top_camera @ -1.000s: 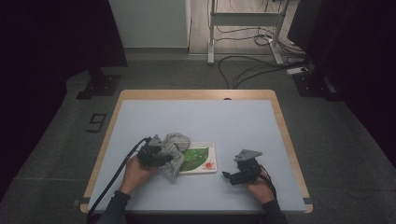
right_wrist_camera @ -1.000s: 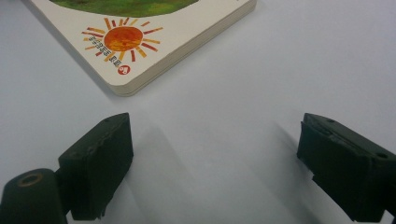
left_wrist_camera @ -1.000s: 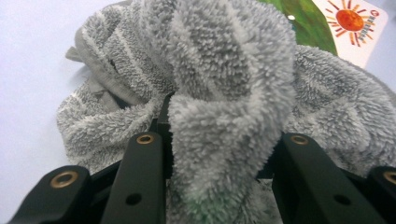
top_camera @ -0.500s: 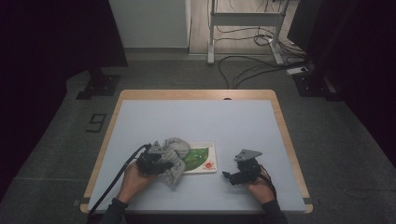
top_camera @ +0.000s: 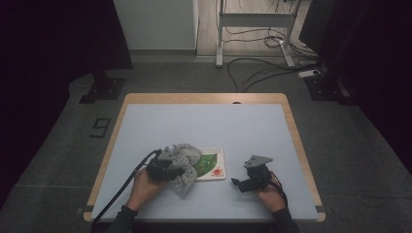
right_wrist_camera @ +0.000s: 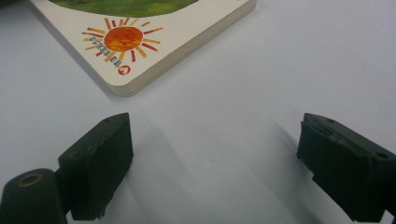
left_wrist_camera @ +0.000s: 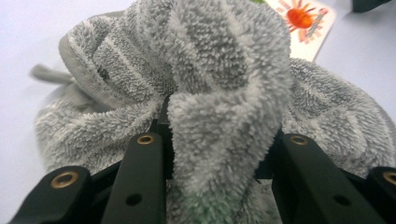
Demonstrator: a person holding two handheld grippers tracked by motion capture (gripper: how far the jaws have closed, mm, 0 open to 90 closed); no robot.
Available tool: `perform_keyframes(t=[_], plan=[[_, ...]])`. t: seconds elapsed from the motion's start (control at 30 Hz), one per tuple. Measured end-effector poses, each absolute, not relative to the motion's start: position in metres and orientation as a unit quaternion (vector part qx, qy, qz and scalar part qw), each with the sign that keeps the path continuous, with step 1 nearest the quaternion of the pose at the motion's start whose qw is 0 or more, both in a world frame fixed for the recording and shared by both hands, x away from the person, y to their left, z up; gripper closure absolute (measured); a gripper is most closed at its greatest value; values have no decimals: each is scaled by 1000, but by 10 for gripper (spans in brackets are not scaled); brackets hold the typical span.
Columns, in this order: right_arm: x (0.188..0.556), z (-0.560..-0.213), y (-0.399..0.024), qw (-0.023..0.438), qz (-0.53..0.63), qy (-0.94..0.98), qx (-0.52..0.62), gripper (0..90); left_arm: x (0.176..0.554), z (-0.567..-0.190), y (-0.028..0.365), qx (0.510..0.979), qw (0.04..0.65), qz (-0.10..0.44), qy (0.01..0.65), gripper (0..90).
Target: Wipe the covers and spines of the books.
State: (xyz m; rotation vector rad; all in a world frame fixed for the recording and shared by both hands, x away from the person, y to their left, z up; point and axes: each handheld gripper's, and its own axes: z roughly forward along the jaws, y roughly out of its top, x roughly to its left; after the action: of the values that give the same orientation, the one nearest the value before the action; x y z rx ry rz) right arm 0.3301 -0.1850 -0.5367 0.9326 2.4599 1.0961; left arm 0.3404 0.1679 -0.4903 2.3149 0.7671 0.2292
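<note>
While our left tongs pinch a fold of the grey striped towel, the bunched cloth lies on the pale table, draped over the left end of a board book with a green picture and an orange sun. Our right tongs rest low over the bare table just beside the book's sun corner, jaws spread wide with nothing between them.

grey towel covers the book's left part; small print beneath its sun emblem is illegible.
</note>
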Motion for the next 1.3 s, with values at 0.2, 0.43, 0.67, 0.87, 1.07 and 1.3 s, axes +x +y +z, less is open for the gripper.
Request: perform_keyframes(t=[0.2,0.43,0.67,0.87,1.07,1.3], plan=[[330,-537,-185,145,381,854,323,100,343,-492,149,893,345,76,278,649],[330,-537,-185,145,381,854,323,99,348,-493,130,896,350,68,266,649],[330,-537,-185,145,381,854,323,99,353,-494,110,899,351,62,253,649],[330,-537,-185,145,380,854,323,100,357,-494,93,902,352,56,244,649],[330,-537,-185,145,380,854,323,99,361,-495,78,903,356,48,235,649],[330,-537,-185,145,381,854,324,99,363,-496,58,907,355,44,223,649]])
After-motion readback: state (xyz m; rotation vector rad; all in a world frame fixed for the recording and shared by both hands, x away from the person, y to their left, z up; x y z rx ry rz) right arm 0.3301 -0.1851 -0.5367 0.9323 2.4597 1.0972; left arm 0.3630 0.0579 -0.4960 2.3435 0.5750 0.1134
